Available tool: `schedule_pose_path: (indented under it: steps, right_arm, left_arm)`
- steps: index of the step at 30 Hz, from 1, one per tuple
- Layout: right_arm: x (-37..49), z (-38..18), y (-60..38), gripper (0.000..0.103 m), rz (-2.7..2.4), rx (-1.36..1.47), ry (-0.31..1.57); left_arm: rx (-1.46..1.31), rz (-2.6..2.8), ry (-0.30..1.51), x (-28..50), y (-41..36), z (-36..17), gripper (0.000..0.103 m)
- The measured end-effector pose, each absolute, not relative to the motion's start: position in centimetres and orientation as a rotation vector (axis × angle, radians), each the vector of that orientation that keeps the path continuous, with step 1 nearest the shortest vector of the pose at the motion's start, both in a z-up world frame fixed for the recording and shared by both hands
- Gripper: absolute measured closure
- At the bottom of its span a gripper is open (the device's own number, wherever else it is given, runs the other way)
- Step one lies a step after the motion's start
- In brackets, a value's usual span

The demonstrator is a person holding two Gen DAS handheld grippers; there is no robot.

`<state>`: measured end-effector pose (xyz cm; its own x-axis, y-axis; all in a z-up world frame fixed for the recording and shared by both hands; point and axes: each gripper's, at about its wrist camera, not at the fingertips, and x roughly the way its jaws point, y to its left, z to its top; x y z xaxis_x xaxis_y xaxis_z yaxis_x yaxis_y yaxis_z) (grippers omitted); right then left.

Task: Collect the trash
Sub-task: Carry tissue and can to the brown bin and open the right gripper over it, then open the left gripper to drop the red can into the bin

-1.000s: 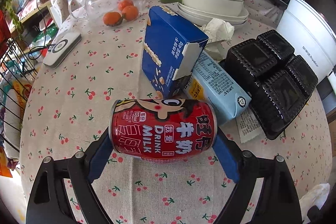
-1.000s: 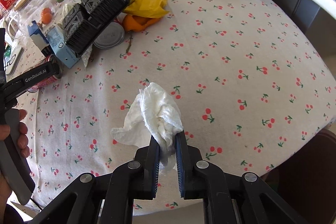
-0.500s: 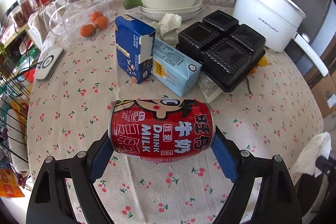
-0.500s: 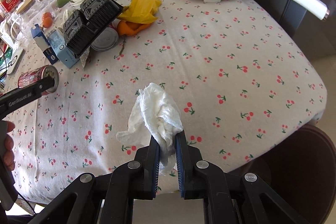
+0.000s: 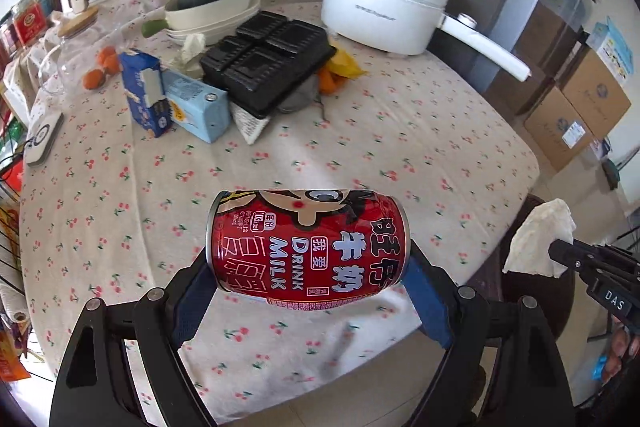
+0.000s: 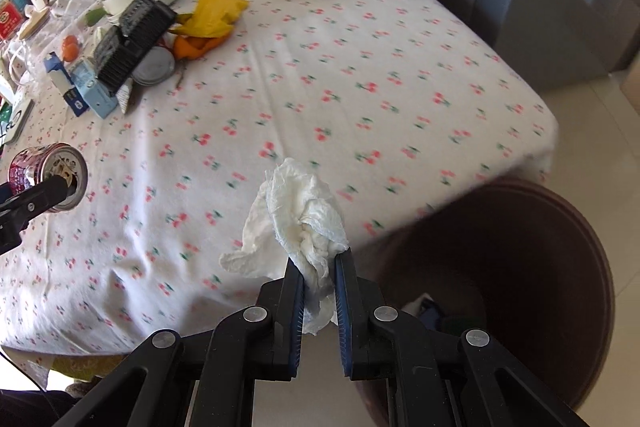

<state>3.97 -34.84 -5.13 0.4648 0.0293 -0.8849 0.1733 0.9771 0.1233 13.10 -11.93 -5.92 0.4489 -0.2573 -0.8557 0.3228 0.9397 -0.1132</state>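
My right gripper has its jaws clamped on the crumpled tissue, held off the desk edge with the dark bin at three o'clock. My left gripper has its jaws pinching the red milk can by its ends, lifted over the near edge. I judge the drop needs each load centred over the bin before I let go. At eleven o'clock, cartons and a black tray wait

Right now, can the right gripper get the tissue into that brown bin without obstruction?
Probably yes. The right gripper is shut on the tissue near the table edge, and the brown bin sits open just beyond it, with nothing visible between.
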Motion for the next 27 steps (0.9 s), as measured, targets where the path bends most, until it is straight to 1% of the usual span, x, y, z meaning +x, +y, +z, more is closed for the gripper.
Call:
schedule_pose_path:
  steps: [7, 13, 15, 16, 17, 21, 27]
  right_arm:
    - [-0.6, -5.8, -41.0, 0.089, -0.199, 0.267, 1.09]
    - [-3.8, -7.6, -46.1, 0.088, -0.293, 0.341, 1.12]
    - [-4.5, -8.1, -47.3, 0.072, -0.322, 0.356, 1.134]
    - [-4.8, -8.2, -47.8, 0.053, -0.333, 0.374, 1.136]
    - [-5.2, -8.3, -48.4, 0.041, -0.34, 0.403, 1.13]
    - [-6.5, -7.8, -50.0, 0.038, -0.347, 0.467, 1.1]
    - [-8.2, -7.1, -51.0, 0.037, -0.376, 0.438, 1.084]
  left_arm:
    - [0.131, -0.508, 1.057, 9.1, -18.7, -6.7, 0.015]
    - [0.171, -0.617, 1.053, 6.8, -23.9, -7.1, 0.015]
    - [0.179, -0.656, 1.048, 6.0, -25.7, -7.2, 0.015]
    - [0.185, -0.677, 1.049, 5.8, -26.4, -7.3, 0.015]
    - [0.196, -0.699, 1.051, 5.3, -27.3, -7.5, 0.015]
    - [0.245, -0.776, 1.045, 3.4, -30.4, -8.2, 0.015]
    - [0.324, -0.858, 1.039, 1.4, -34.0, -10.0, 0.015]
